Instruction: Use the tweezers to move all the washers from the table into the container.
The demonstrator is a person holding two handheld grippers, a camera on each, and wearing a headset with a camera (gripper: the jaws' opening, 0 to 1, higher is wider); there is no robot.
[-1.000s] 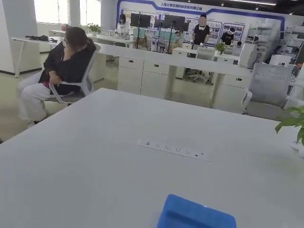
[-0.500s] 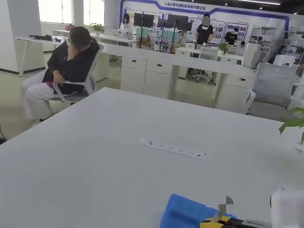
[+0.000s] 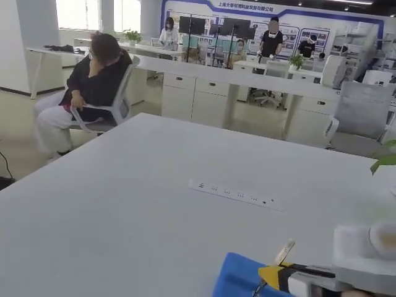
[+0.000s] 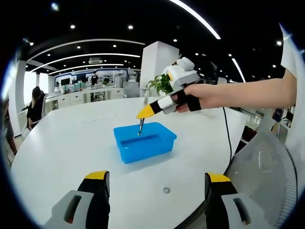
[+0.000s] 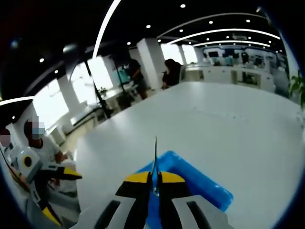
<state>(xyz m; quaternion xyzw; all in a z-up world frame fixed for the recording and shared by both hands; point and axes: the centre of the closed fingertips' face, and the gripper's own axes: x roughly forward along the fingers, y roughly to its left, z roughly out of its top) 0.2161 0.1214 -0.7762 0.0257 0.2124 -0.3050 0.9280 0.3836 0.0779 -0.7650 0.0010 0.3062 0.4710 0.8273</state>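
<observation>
Left gripper view gives me the clearest read. The right hand-held gripper point(image 4: 146, 111), carried in the person's hand point(image 4: 200, 95), hangs above the blue container point(image 4: 143, 151). The tweezers point(image 4: 141, 127) point down from its yellow jaw tips into the tub. In the right gripper view its jaws are pressed together on the tweezers, which run straight out ahead of them, and the container lies directly beneath the tips. I read this pose as set up for a drop, with the tips kept inside the walls so that a released washer cannot skip out onto the table point(image 4: 62, 152). Whether a washer sits between the tweezer tips I cannot tell; they are too fine to resolve.

The left hand-held gripper point(image 4: 157, 176) holds nothing. Its jaws are spread wide, low over the near edge of the table and well short of the container. I take it to be parked there to keep out of the tweezers' way.

One washer point(image 4: 166, 190) lies flat on the table just ahead of this hand-held gripper, between its two jaws and nearer to it than the container is. So I judge the task unfinished, with at least this piece left to fetch.

In the head view the right hand-held gripper comes in low at the right, over the container's near corner, with the back end of the tweezers sticking up behind its jaws.
</observation>
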